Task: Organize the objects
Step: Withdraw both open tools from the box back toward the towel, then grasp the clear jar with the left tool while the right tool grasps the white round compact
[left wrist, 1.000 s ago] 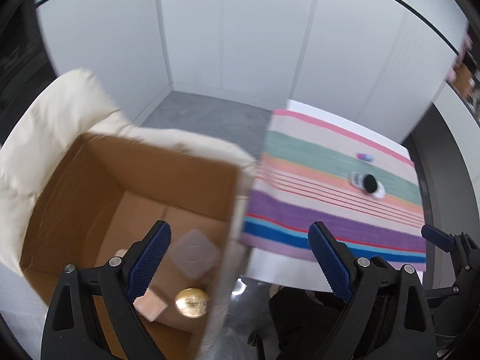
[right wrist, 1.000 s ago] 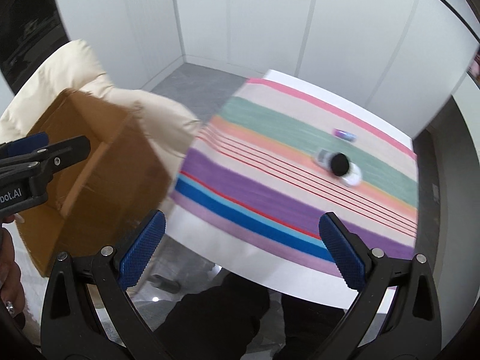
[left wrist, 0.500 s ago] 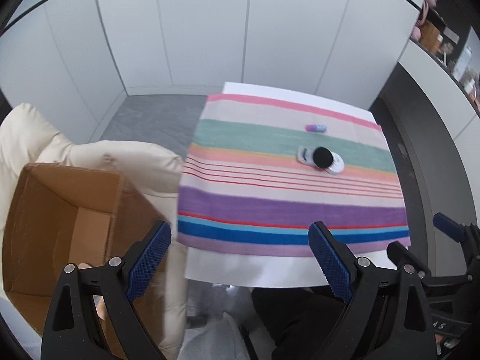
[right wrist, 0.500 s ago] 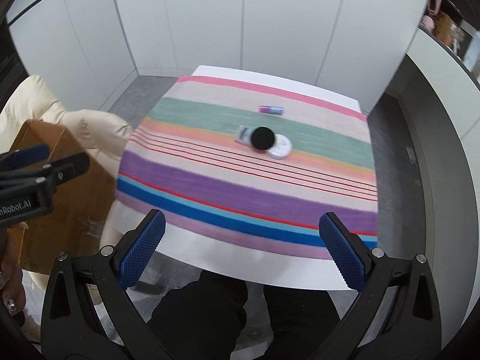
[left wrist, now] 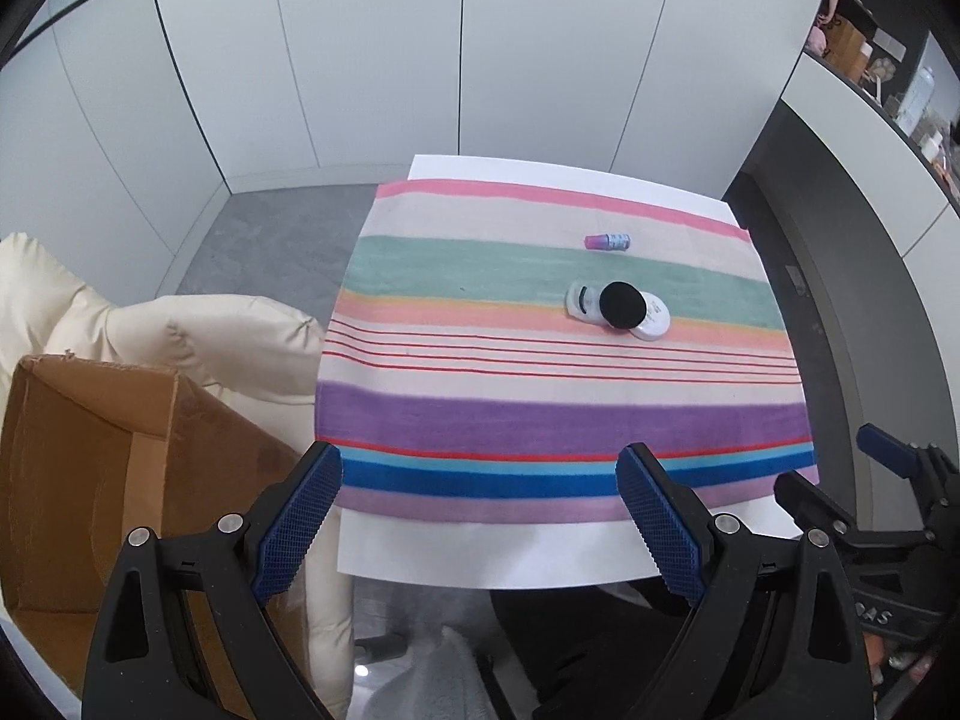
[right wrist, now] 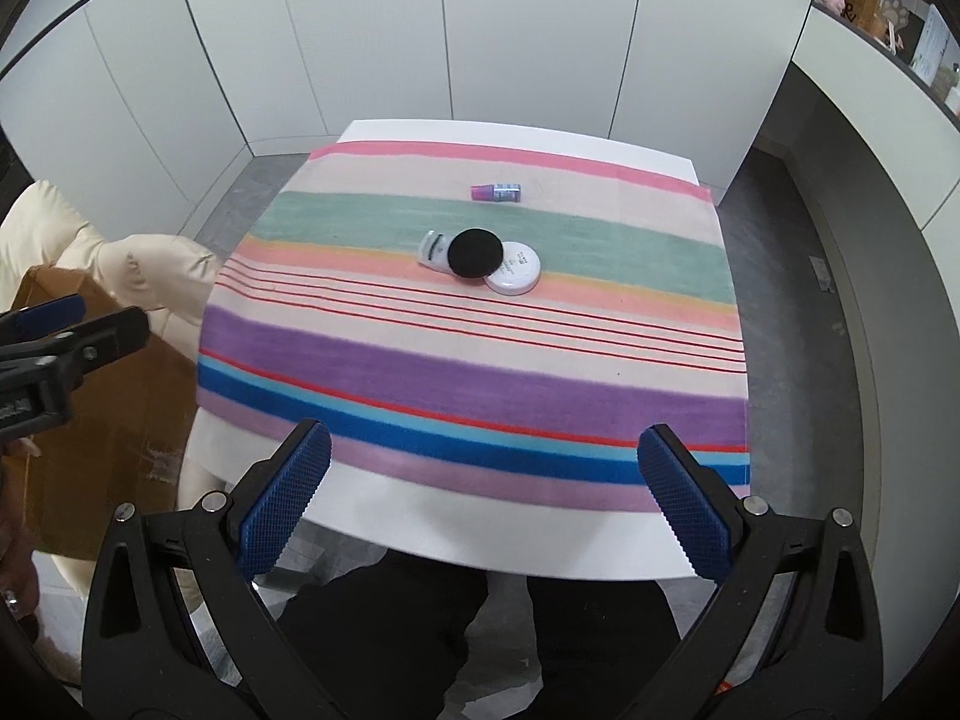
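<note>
On the striped cloth [left wrist: 540, 408] [right wrist: 480, 360] lie a black round puff [left wrist: 624, 305] [right wrist: 476, 252], resting on a white round compact [left wrist: 653, 319] [right wrist: 515, 268] and a flat white case [left wrist: 581, 302] [right wrist: 434, 249]. Farther back a small bottle with a pink cap [left wrist: 608, 241] [right wrist: 496, 192] lies on its side. My left gripper [left wrist: 480, 516] is open and empty, held before the table's near edge. Likewise my right gripper [right wrist: 480, 480] is open and empty at the near edge. The right gripper [left wrist: 876, 480] shows in the left wrist view and the left gripper [right wrist: 72, 324] in the right wrist view.
An open cardboard box [left wrist: 90, 480] [right wrist: 90, 420] sits on a cream padded chair [left wrist: 180, 330] [right wrist: 120, 252] left of the white table [left wrist: 480, 558] [right wrist: 480, 534]. White wall panels stand behind. A counter with shelves [left wrist: 870, 120] runs along the right. Dark-clothed legs [right wrist: 480, 630] are below.
Both views have swung right, from the cardboard box and its contents to the table. The box has slid to the left edge. Both grippers stayed open.
</note>
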A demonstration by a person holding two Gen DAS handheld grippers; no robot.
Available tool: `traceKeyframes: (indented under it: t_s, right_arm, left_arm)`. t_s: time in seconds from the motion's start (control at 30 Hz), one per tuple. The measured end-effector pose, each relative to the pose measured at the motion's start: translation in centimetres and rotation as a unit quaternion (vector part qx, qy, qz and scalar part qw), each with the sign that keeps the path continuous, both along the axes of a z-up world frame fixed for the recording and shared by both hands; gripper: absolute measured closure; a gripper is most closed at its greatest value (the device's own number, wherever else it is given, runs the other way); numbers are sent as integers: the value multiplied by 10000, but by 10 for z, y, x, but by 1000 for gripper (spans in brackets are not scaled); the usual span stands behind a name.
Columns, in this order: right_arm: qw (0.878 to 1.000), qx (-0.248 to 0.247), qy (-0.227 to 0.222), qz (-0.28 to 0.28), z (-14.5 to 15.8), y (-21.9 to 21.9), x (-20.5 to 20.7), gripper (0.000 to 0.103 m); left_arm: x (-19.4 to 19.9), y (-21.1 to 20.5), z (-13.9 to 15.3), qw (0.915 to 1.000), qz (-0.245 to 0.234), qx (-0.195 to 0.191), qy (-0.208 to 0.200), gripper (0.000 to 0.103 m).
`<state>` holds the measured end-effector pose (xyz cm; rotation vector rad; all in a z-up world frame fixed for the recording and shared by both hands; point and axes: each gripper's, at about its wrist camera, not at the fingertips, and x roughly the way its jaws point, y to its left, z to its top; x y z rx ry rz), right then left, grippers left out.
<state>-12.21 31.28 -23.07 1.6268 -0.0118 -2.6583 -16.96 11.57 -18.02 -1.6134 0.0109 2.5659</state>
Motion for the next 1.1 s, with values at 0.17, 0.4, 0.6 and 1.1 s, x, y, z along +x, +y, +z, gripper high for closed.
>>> traceKeyframes:
  t_s: [0.17, 0.4, 0.6, 1.1]
  right_arm:
    - [9999, -155, 12, 33, -25, 12, -27, 0]
    - [10000, -87, 1, -21, -75, 31, -79, 0]
    - [9999, -78, 13, 81, -123, 37, -125, 0]
    - [9989, 219, 330, 245, -185, 31, -179, 43]
  left_arm:
    - [-21, 15, -20, 9998, -116, -168, -40, 9]
    - [-67, 46, -71, 9989, -355, -289, -91, 9]
    - [-101, 63, -123, 9985, -449, -228, -228, 9]
    - [-139, 107, -199, 9960, -703, -222, -501, 9]
